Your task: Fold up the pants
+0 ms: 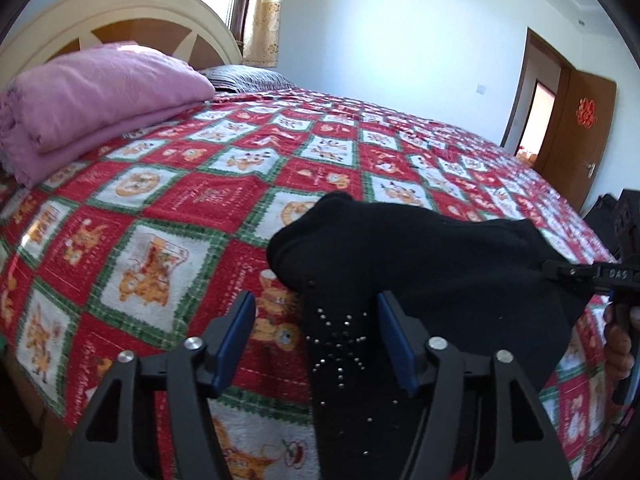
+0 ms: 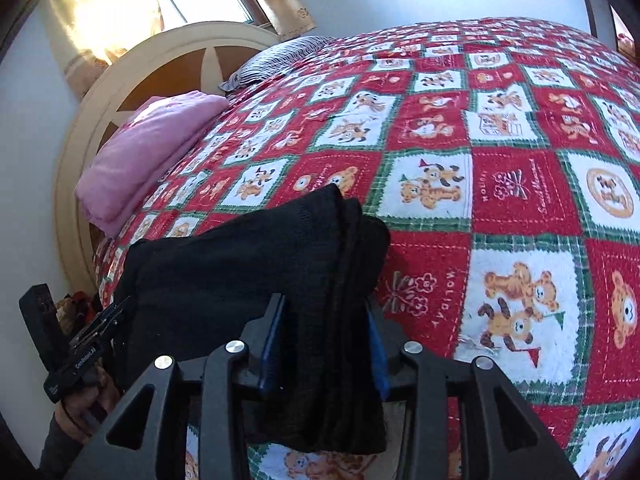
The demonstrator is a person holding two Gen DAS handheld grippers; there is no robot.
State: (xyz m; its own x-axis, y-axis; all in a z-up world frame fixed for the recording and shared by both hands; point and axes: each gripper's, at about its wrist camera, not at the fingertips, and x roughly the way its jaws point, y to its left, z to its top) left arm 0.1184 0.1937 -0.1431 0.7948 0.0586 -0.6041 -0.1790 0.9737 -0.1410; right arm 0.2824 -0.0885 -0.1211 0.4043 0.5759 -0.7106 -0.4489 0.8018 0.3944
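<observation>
- Fingers of the left gripper (image 1: 316, 340) are spread, pads clear of the cloth: its left pad stands over bare bedspread (image 1: 168, 216), its right pad just beside or brushing the studded strip of the pants (image 1: 420, 256) that runs down between them.
- Fingers of the right gripper (image 2: 326, 340) stand partly apart with the pants' (image 2: 248, 264) layered edge between them; the left pad looks to lie against the cloth, but whether they press or merely flank it I cannot tell.
- Pants sit as a black bundle on the near edge of the bed, one end hanging over the side.
- Key relation: the bundle's long axis runs across, from one gripper to the other, each gripper at one end and pointing down into it. The studded end lies nearest the left gripper, the stacked fold edge nearest the right.
- Judgement: the fold looks close to done; a next move would probably need both grippers to back straight out without dragging layers.
- Pink blanket (image 1: 100, 92) lies well apart, by the headboard.
</observation>
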